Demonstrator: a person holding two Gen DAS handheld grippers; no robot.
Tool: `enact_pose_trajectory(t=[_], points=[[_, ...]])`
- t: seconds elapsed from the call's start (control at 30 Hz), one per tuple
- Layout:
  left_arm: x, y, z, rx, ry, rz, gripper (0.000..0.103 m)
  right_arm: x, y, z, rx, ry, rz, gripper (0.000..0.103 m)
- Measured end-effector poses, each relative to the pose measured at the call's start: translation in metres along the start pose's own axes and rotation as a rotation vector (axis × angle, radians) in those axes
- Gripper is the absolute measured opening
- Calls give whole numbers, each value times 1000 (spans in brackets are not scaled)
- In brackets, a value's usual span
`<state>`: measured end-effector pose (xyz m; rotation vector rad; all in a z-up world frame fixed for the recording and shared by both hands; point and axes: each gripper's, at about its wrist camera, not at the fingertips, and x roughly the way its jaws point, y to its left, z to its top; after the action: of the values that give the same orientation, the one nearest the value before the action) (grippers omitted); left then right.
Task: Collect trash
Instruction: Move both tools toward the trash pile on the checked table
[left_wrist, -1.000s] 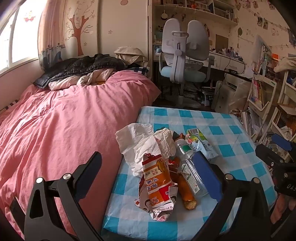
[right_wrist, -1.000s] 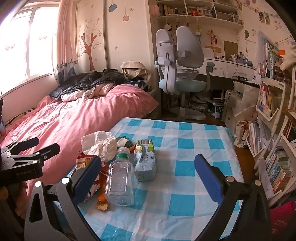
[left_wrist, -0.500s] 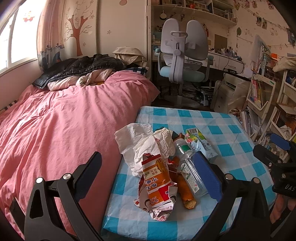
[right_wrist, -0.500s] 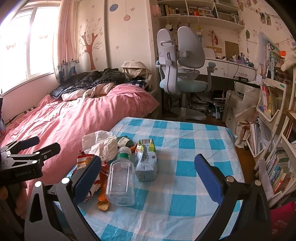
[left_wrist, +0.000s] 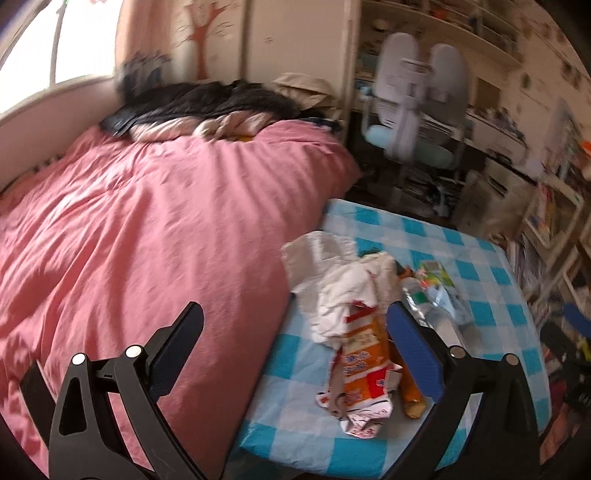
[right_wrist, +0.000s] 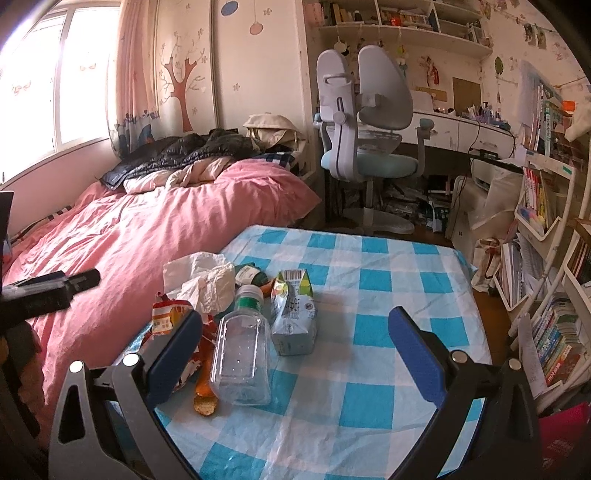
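**Trash heaped at the worktop's bed-side edge**

The left claw (left_wrist: 295, 343) hangs wide and empty, straddling the worktop (right_wrist: 388, 295) edge and the bed (left_wrist: 147, 229). The right claw (right_wrist: 295, 345) is wide too, holding nothing. Tissue (right_wrist: 207, 277), wrapper (left_wrist: 365, 354), bottle (right_wrist: 242, 350) and carton (right_wrist: 293, 317) cluster along the edge nearest the bed; the checked cloth beyond lies open. Wrapper and carton print is too small to read.

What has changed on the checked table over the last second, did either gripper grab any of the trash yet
Nothing grabbed yet. The left gripper has swung left toward the pink bed, its view now blurred; the right gripper has barely shifted. Both stay open and empty. The bottle, carton, tissue and snack wrapper lie where they were.
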<state>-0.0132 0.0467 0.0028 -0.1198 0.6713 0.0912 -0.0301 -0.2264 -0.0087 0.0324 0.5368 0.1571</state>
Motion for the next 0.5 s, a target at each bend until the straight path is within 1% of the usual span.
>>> enact_pose_trajectory(t=[0.03, 0.1, 0.23, 0.27, 0.3, 0.33, 0.43, 0.5], points=[[1, 3, 0, -11, 3, 7, 96, 2, -1, 0, -9, 14, 0, 96], [6, 4, -3, -13, 24, -3, 96, 7, 2, -3, -22, 48, 7, 96], [25, -10, -13, 27, 100, -45, 96, 18, 7, -8, -66, 161, 20, 96], [28, -13, -15, 38, 112, -48, 96, 19, 9, -10, -71, 148, 30, 96], [31, -17, -18, 50, 126, -52, 96, 20, 12, -12, -84, 162, 43, 96], [36, -20, -22, 61, 141, -54, 96, 22, 18, -14, -128, 117, 25, 96], [53, -28, -30, 76, 184, -47, 96, 33, 28, -21, -189, 127, 21, 96], [63, -31, -34, 64, 211, -57, 96, 40, 32, -25, -189, 143, 33, 96]])
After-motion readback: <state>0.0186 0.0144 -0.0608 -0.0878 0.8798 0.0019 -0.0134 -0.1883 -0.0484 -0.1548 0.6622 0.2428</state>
